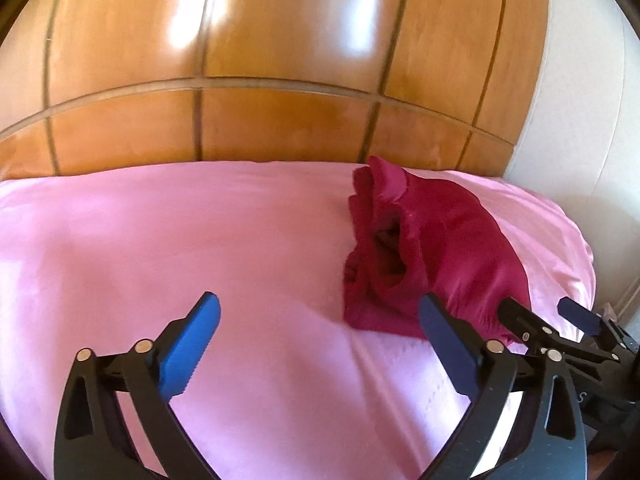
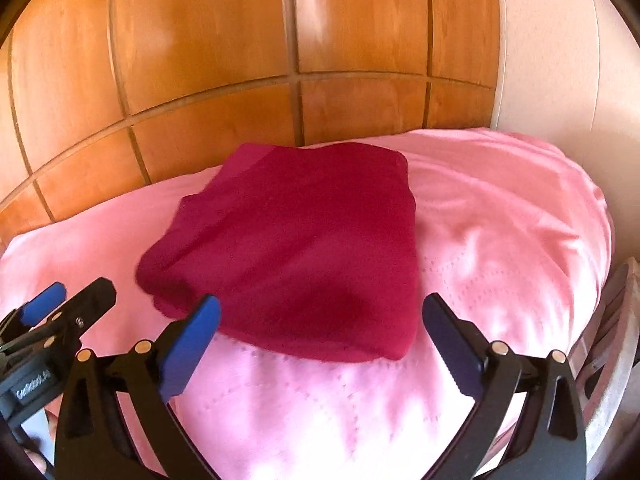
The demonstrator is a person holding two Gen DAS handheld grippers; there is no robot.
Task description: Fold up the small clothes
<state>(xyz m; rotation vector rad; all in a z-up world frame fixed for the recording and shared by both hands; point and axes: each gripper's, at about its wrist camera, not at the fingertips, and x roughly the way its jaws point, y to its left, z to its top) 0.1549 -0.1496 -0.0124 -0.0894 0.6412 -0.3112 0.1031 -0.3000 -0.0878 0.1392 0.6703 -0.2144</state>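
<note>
A dark red garment lies folded into a compact bundle on the pink bedsheet. In the left wrist view its layered open edges face left. In the right wrist view the garment looks like a flat, roughly square stack. My left gripper is open over bare sheet, just left of the garment's near corner. My right gripper is open too, its blue pads standing either side of the garment's near edge without touching it. Each gripper shows in the other's view: the right gripper and the left gripper.
A glossy wooden panelled headboard rises behind the bed. A white wall stands at the right. A grey curved object sits past the bed's right edge. Wide pink sheet surrounds the garment. Part of a hand shows at lower left.
</note>
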